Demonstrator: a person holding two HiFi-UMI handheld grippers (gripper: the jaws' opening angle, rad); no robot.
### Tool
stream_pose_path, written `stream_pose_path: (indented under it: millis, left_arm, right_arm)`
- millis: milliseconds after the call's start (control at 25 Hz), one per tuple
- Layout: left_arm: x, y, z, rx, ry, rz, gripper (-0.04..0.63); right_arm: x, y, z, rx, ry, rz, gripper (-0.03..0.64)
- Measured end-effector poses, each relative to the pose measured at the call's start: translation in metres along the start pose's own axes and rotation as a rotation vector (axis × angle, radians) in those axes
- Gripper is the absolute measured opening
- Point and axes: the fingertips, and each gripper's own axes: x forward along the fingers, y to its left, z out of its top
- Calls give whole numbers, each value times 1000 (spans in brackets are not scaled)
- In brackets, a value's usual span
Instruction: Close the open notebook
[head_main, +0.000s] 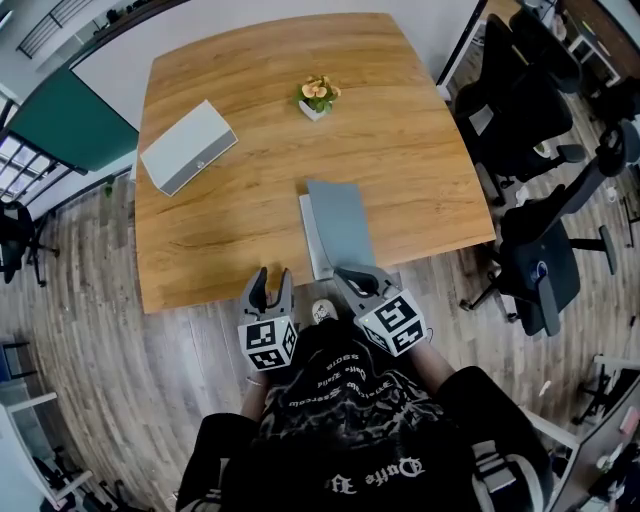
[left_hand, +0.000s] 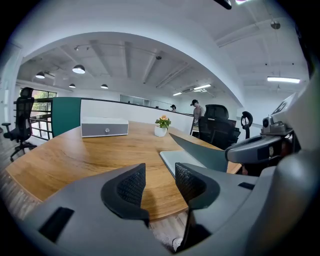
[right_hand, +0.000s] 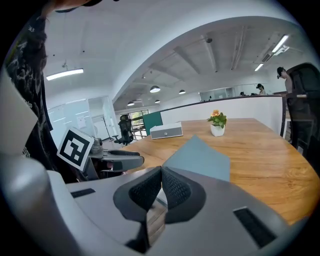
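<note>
Right gripper (right_hand: 161, 171), jaws pressed together, is working at the near end of the notebook (head_main: 338, 225), which is lying by the table's (head_main: 230, 210) near edge with its grey cover (right_hand: 200, 157) half raised. Left gripper (left_hand: 159, 175), jaws apart and empty, is hovering to the left. Likely risks: the cover slipping off the tips and dropping back open, or a push sliding the notebook off the edge.

Right gripper (head_main: 350, 275) covers the near right corner of the notebook (head_main: 338, 222). Whether its closed jaws pinch the raised cover or only prop it cannot be determined. The green partition (head_main: 62, 122) and an office chair (head_main: 18, 238) on the left are cut off by the picture's edge. Two people (left_hand: 195, 106) beyond the far side of the table (left_hand: 75, 155) are too small to make out.
</note>
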Motion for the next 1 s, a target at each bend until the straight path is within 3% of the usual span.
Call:
stream_pose_path:
  millis: [440, 1000]
  left_arm:
    - [-6, 9, -1, -16, 1, 22, 204]
    - [-15, 24, -3, -19, 4, 59, 204]
  right_arm:
    - [27, 10, -21, -28, 119, 79, 15]
    - [63, 19, -53, -86, 250, 114, 20]
